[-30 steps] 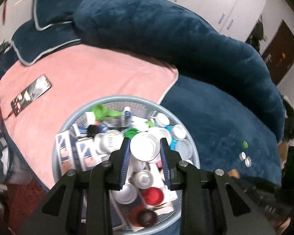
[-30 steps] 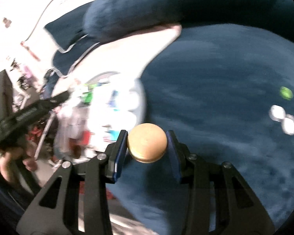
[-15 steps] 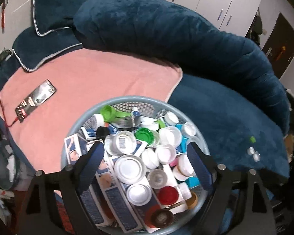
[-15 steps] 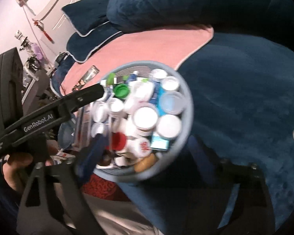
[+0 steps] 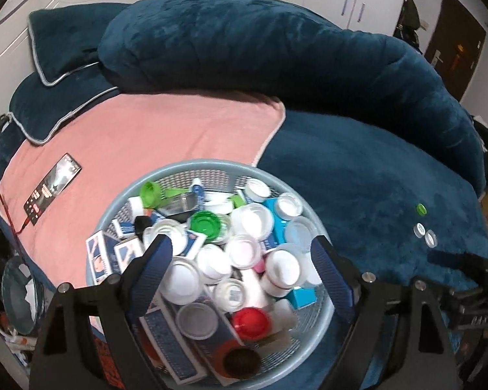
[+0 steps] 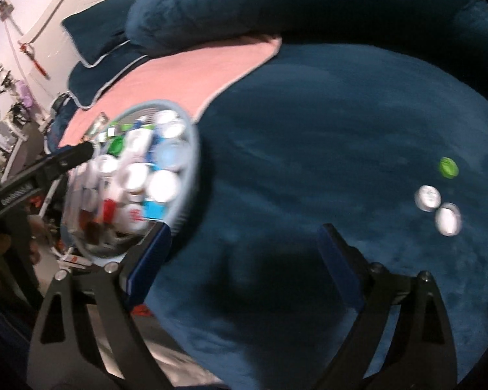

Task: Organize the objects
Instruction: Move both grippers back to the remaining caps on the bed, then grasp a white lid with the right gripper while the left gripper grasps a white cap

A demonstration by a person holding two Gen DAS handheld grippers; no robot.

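- The basket (image 5: 140, 191) stands at the bed's front edge, half on the pink blanket (image 5: 166, 136); the blue cover (image 6: 325, 123) to its right lies free, with three caps (image 6: 427, 197) well apart from it.
- The right view is blurred; labels in the basket cannot be read.
- The left hand-held gripper (image 5: 244, 260) is wide and empty over the basket; a second ago it held a white lid.
- The right hand-held gripper (image 6: 244, 243) is also wide and empty; its tan lid is gone.
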